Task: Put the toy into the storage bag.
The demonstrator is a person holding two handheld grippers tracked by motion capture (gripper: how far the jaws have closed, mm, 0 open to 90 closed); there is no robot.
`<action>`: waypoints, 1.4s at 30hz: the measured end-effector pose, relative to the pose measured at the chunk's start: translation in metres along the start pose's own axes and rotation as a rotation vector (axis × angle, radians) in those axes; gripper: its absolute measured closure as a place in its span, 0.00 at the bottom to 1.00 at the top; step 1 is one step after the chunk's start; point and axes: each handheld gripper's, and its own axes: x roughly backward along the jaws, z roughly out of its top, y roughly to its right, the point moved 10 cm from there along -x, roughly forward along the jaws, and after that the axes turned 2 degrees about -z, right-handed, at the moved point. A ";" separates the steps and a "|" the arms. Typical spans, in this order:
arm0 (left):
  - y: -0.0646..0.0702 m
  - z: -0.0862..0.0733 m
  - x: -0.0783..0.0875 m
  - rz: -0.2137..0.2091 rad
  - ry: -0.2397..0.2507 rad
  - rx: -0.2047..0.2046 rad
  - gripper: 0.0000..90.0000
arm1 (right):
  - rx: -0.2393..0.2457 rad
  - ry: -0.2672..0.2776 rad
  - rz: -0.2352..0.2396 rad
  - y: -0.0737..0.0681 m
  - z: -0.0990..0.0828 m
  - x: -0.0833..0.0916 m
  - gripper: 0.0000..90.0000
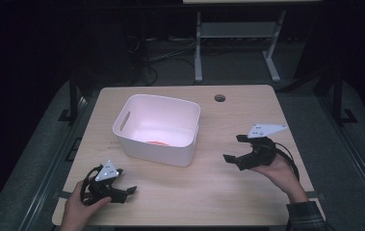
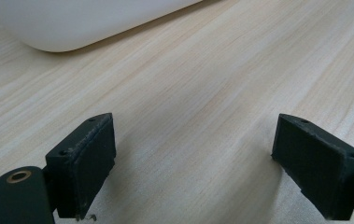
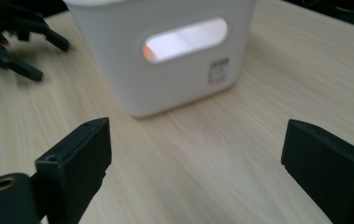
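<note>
A pale wooden table [image 1: 247, 192] is seen from above, and on it, toward its far left part, a white plastic bin [image 1: 157, 129] is set upright with its open top facing up. A slot handle is cut into each short wall of the bin; through the slot facing the right gripper view a pink-orange glow is seen. Inside the bin, on its floor near the front wall, a small orange thing [image 1: 157, 142] is made out, too blurred to be named. A small printed label is borne low on the bin's right wall.

To the right of the bin, well apart from it, the right gripper [image 1: 233, 149] is held in a hand just above the table, pointed toward the bin, its jaws spread wide with nothing between them. In front of the bin and to its left, near its front left corner, the left gripper [image 1: 131, 190] is held low over the table, its jaws likewise spread apart over bare wood, nothing pinched. A round cable hole [image 1: 219, 98] is cut in the table behind and right of the bin.
</note>
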 end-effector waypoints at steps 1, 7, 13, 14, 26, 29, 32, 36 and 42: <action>0.000 0.000 0.000 0.000 0.000 0.000 0.14 | 0.000 -0.017 -0.011 0.001 -0.006 0.001 0.08; 0.000 0.000 0.000 0.000 -0.001 0.002 0.14 | -0.036 -0.058 -0.062 0.006 -0.037 0.004 0.03; 0.000 0.000 0.000 0.000 -0.001 -0.002 0.14 | -0.075 -0.072 -0.112 0.008 -0.066 0.011 0.03; 0.000 0.000 0.000 0.000 -0.001 -0.002 0.14 | -0.078 -0.080 -0.119 0.008 -0.072 0.011 0.03; 0.000 0.000 0.000 0.000 -0.001 -0.002 0.14 | -0.119 -0.125 -0.174 0.012 -0.119 0.020 0.03; 0.000 0.000 0.000 0.000 -0.001 -0.002 0.14 | -0.120 -0.145 -0.192 0.013 -0.129 0.019 0.03; 0.000 0.000 0.000 0.000 -0.001 -0.002 0.14 | -0.113 -0.171 -0.214 0.015 -0.137 0.017 0.03; 0.000 0.000 0.000 0.000 -0.001 -0.002 0.14 | -0.101 -0.180 -0.231 0.016 -0.140 0.015 0.02; 0.000 0.000 0.000 0.000 -0.001 -0.002 0.14 | -0.102 -0.181 -0.232 0.016 -0.140 0.015 0.02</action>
